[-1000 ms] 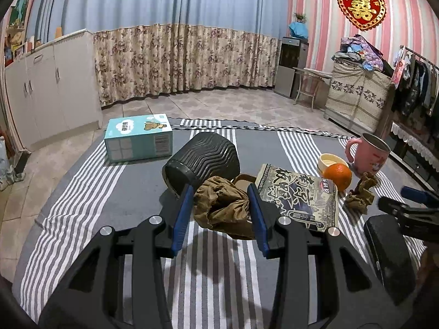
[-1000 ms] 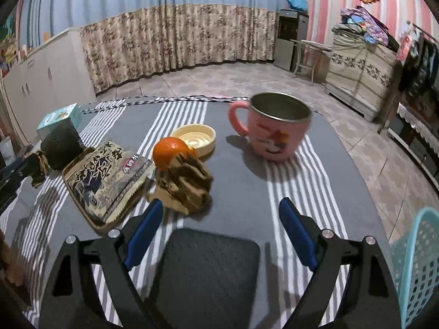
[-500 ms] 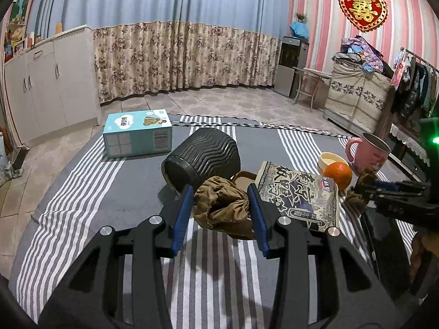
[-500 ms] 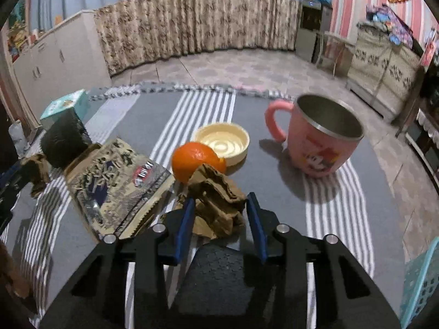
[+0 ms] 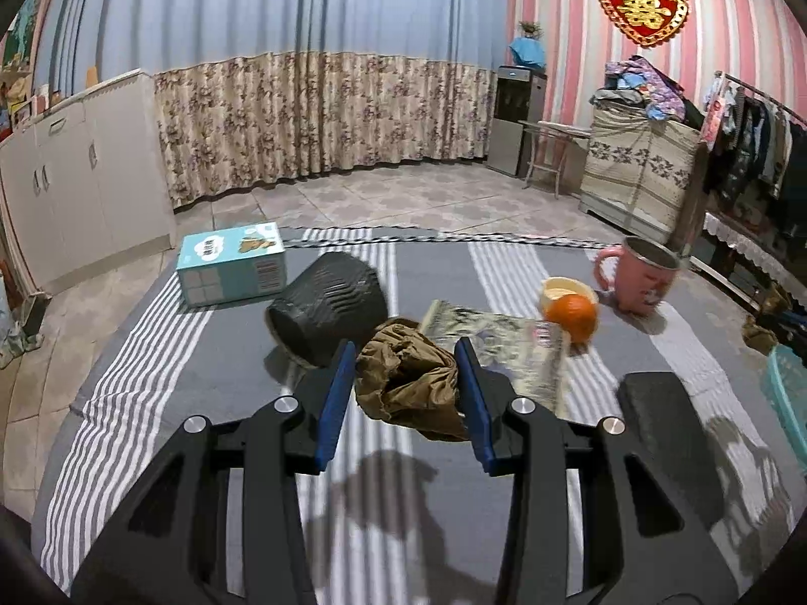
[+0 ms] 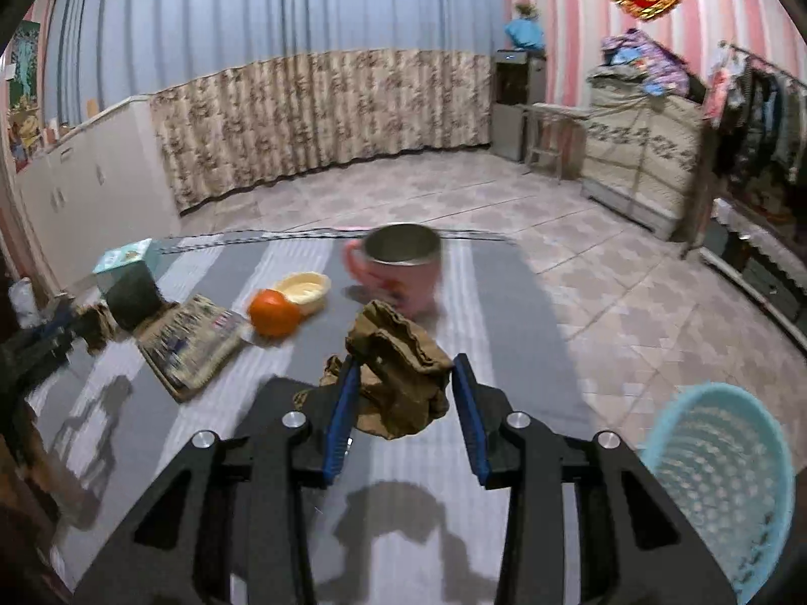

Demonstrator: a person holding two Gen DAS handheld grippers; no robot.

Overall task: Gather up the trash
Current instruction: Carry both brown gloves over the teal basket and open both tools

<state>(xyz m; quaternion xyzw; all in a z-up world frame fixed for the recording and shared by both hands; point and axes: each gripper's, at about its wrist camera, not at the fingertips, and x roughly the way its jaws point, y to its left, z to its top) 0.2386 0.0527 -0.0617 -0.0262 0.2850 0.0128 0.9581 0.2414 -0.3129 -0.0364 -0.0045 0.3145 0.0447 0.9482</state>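
Both grippers [image 5: 406, 385] [image 6: 406, 393] clamp brown wads [image 5: 408, 383] [image 6: 401, 383]; mug [image 6: 401, 267], orange [image 6: 272, 312] behind; basket [image 6: 716, 474] right

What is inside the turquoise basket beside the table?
In the right wrist view the turquoise basket shows only its perforated inner wall; no trash visible inside. Its bottom is blurred and partly cut off, so the floor of it cannot be checked.

Gold double-happiness character 囍 on the red heart wall ornament [image 5: 643, 2] (pink striped wall). Print on the teal box [image 5: 232, 262] and snack packet [image 5: 497, 348] illegible.
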